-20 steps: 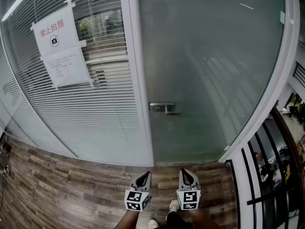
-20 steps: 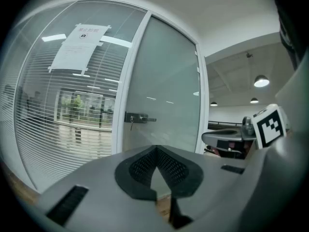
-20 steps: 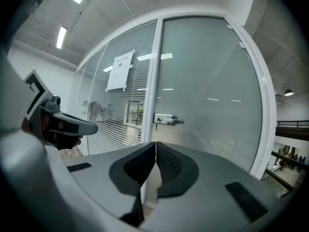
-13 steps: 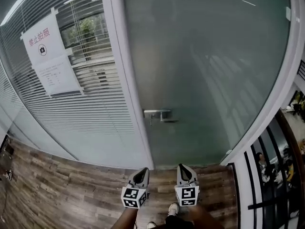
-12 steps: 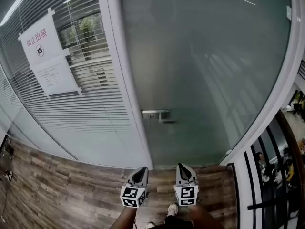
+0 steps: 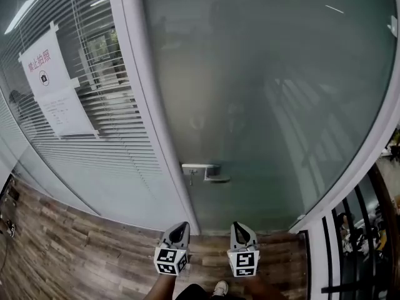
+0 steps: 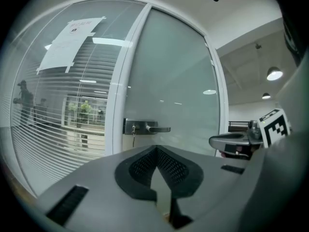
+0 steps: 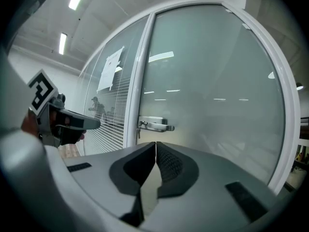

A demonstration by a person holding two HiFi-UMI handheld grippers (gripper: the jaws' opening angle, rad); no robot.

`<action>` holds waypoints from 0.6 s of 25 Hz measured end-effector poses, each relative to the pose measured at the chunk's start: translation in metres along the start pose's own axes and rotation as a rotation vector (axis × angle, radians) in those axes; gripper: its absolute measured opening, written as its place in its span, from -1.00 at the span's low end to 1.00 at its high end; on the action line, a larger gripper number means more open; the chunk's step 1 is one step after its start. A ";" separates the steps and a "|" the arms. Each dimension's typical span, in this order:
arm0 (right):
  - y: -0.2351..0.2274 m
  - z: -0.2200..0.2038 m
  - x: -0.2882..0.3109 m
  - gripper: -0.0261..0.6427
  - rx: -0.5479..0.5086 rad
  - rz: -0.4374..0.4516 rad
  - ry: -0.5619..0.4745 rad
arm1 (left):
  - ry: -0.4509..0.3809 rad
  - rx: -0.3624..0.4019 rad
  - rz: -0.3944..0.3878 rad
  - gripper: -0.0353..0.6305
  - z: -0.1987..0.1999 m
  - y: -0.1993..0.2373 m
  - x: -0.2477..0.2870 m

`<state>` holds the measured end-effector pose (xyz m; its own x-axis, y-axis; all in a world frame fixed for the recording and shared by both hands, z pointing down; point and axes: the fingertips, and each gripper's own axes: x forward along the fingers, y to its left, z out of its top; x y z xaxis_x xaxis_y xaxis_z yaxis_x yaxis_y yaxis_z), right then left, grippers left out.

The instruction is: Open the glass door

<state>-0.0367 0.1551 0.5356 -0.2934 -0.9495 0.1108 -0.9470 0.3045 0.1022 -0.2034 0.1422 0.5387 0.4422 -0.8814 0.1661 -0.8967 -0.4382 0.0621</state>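
The left gripper (image 6: 179,230) was closed and empty. The handle (image 6: 209,172) sat at the left edge of the glass door (image 6: 269,92), well ahead. The right gripper (image 6: 241,230), also closed on nothing, should probably open before reaching it.

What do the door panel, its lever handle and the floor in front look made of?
The pale green door panel: frosted glass, translucent with soft ceiling-light reflections. The silver lever handle: likely brushed metal, with a dull grey sheen. The brown plank floor: wood or wood-look laminate, with grain and seams visible.
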 end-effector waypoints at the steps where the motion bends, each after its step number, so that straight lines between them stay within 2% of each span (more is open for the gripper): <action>1: -0.004 0.003 0.004 -0.88 0.000 0.001 -0.006 | 0.002 -0.002 -0.001 -0.90 0.001 0.000 0.003; 7: -0.006 0.019 0.035 -0.87 -0.006 0.030 -0.029 | 0.043 -0.014 -0.014 -0.90 0.007 0.003 0.023; 12: 0.000 0.032 0.069 -0.87 -0.030 0.078 -0.018 | 0.006 0.008 -0.012 -0.90 0.011 0.024 0.052; 15: 0.005 0.039 0.085 -0.87 -0.052 0.092 -0.031 | 0.023 0.002 -0.025 -0.90 0.014 0.029 0.064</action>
<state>-0.0719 0.0731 0.5069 -0.3835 -0.9190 0.0917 -0.9080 0.3933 0.1446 -0.2012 0.0702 0.5374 0.4636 -0.8661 0.1867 -0.8855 -0.4601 0.0642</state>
